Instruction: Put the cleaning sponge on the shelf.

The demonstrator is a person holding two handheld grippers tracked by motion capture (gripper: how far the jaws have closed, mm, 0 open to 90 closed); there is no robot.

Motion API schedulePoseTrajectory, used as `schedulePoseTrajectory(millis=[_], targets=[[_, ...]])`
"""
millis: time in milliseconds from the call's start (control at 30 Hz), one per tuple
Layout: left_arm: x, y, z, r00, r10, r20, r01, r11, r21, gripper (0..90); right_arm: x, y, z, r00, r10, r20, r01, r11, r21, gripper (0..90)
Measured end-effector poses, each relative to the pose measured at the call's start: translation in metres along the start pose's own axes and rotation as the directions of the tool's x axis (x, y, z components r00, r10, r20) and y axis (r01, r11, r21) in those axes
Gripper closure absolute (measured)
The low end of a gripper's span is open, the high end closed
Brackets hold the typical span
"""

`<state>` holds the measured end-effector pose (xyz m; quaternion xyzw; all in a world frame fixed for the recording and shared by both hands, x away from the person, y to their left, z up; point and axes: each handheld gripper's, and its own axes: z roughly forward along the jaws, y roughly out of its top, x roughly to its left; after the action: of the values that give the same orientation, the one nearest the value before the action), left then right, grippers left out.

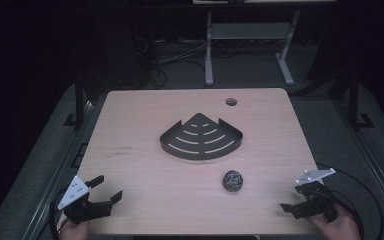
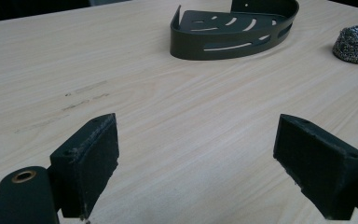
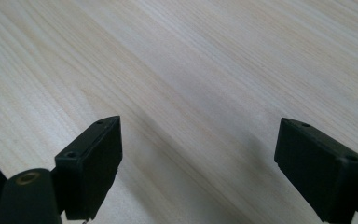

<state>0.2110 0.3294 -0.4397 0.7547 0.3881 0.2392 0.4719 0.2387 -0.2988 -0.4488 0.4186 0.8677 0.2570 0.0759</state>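
A black metal corner shelf (image 1: 201, 138) with curved slots lies near the middle of the wooden table (image 1: 140, 125); the left gripper view has the same shelf (image 2: 233, 28) at the top. A dark steel-wool ball (image 1: 233, 180) rests in front of it, to the right, and the ball (image 2: 356, 44) appears at the far right edge of the left gripper view. My left gripper (image 1: 107, 189) stands open at the table's near left corner, nothing between its jaws. At the near right corner my right gripper (image 1: 294, 199) is open over bare wood (image 3: 200, 70).
A round cable hole (image 1: 231, 102) sits near the table's far edge. Beyond the table stands a grey metal frame (image 1: 250, 35) on a dark floor with cables. Dark rails (image 1: 80, 100) flank the table on both sides.
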Motion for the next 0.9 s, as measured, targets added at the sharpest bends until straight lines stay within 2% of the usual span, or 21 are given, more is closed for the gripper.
schedulePoseTrajectory(millis=[233,367,633,900], targets=[[-0.001,-0.002,-0.003,1.0,0.007,-0.002,-0.007,0.9999,-0.008,13.3,0.006,0.005,-0.001,0.9996,-0.026,-0.015,0.026,1.0,0.008,15.2],[0.001,-0.002,-0.004,1.0,-0.002,-0.003,0.001,0.9999,-0.013,13.3,0.009,0.01,-0.001,0.999,-0.04,-0.02,0.04,0.999,0.01,15.1],[0.001,-0.002,-0.006,0.9999,-0.003,-0.013,0.003,0.9999,-0.013,13.3,0.015,0.024,-0.003,0.9962,-0.078,-0.037,0.079,0.997,0.015,15.1],[0.0,-0.001,-0.007,0.9998,0.012,-0.015,-0.012,0.9998,-0.018,13.3,0.02,0.038,-0.004,0.9923,-0.117,-0.041,0.118,0.992,0.034,15.1]])
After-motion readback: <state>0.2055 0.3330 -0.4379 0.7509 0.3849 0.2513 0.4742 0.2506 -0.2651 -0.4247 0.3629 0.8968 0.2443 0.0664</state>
